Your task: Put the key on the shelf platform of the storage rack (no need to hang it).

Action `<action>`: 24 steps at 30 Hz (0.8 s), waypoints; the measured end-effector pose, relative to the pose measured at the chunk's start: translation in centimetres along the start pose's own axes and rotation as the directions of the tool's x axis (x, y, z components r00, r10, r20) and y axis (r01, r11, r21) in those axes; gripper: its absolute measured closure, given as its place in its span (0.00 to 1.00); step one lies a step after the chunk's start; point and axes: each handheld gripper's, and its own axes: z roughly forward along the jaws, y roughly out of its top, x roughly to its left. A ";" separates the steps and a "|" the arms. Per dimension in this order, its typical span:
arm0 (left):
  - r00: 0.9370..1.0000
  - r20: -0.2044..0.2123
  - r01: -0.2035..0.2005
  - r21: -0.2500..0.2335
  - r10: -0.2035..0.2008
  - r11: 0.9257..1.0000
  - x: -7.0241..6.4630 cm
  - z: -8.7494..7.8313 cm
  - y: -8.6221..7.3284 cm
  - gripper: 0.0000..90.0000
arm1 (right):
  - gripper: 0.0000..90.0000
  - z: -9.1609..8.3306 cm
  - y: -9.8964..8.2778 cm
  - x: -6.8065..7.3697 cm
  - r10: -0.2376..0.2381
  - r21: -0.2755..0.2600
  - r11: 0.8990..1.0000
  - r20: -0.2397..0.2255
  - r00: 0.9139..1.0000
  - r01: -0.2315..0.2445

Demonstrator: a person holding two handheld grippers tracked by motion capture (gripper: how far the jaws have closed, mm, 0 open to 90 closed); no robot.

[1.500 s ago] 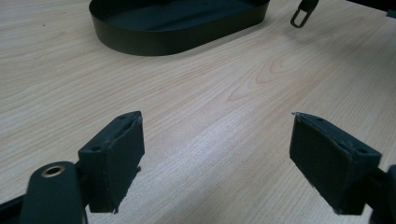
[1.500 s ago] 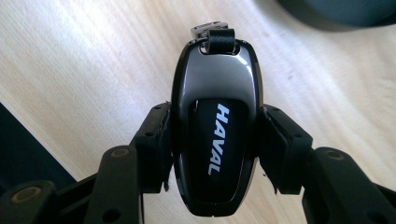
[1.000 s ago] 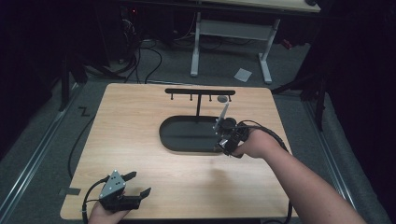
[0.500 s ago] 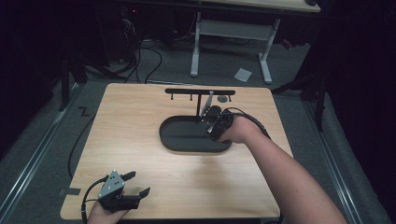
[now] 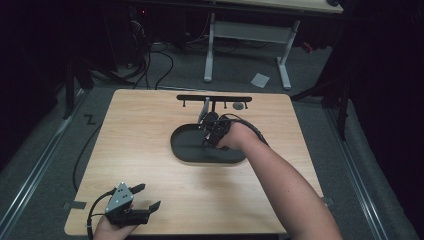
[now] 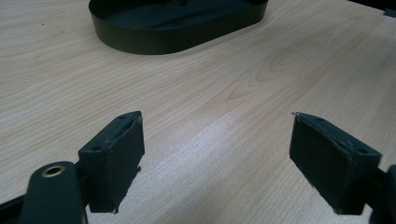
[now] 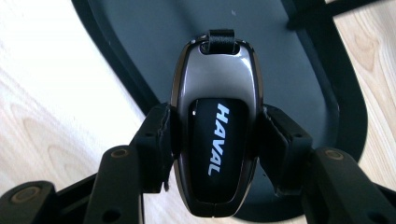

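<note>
Over the black oval tray (image 5: 186,151) | right gripper (image 7: 215,128) clamped on a silver-and-black key fob (image 7: 214,121) marked HAVAL, above the tray's floor | left gripper (image 6: 217,154) at the wooden table's (image 5: 150,130) near-left corner, jaws wide apart, holding nothing

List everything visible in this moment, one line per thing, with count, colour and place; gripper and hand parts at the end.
Table: one, light wood, centre of the high view.
Tray: one, black, oval, middle of the table.
Rack: one, black, a bar with small hooks on a post, at the tray's far side.
Car key: one, silver and black, marked HAVAL, above the tray between the right gripper's jaws.
Second table: one, white legs, on the floor beyond.
Paper scrap: one, white, on the floor.
Left gripper: one, black, jaws apart, near left corner of the table.
Right gripper: one, black, clamped on the key.
</note>
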 end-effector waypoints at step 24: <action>1.000 0.006 -0.001 0.016 0.001 1.000 -0.1 0.2 -0.1 0.21 | 0.54 4.9 -2.4 -1.4 0.018 0.096 0.995 0.032 0.999 -0.021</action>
